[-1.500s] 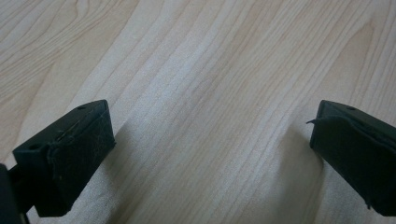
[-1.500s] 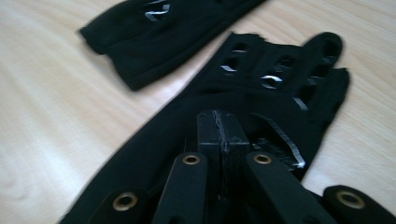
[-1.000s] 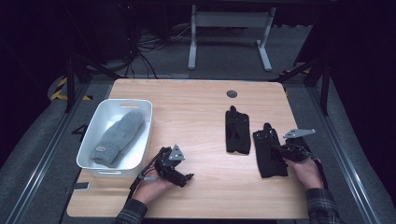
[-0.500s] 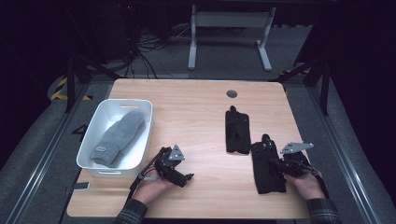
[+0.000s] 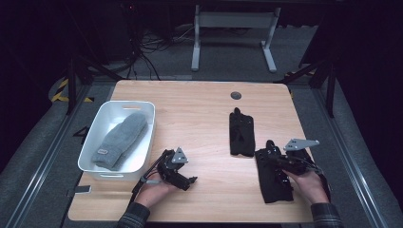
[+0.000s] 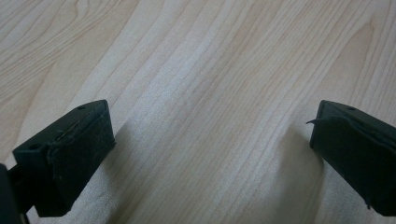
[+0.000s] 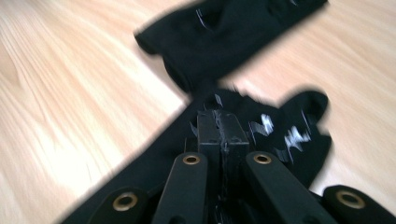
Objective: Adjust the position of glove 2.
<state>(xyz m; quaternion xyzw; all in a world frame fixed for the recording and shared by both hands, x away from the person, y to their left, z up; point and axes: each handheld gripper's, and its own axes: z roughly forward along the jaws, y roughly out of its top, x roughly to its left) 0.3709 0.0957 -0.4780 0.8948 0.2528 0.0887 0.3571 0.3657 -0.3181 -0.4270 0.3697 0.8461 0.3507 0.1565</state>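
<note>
Black glove [image 5: 272, 176], soft, light and floppy, pinched in right tool [image 5: 280, 164] on surface [image 5: 204, 118]. Best gripped at cuff, likely to droop. Left tool [image 5: 183, 179] wide, empty.

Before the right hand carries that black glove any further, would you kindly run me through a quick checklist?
1. Right gripper shut on near glove: ok, jaws together over black fabric.
2. Glove lifted off the table: cannot tell; most of it looks flat on the wood.
3. Second glove apart from the held one: not ok, they nearly touch at the corner and could drag along.
4. Left gripper out of the way: ok, open over bare wood near the bin.
5. Bin has room: ok, the grey hat leaves space beside it.
</note>
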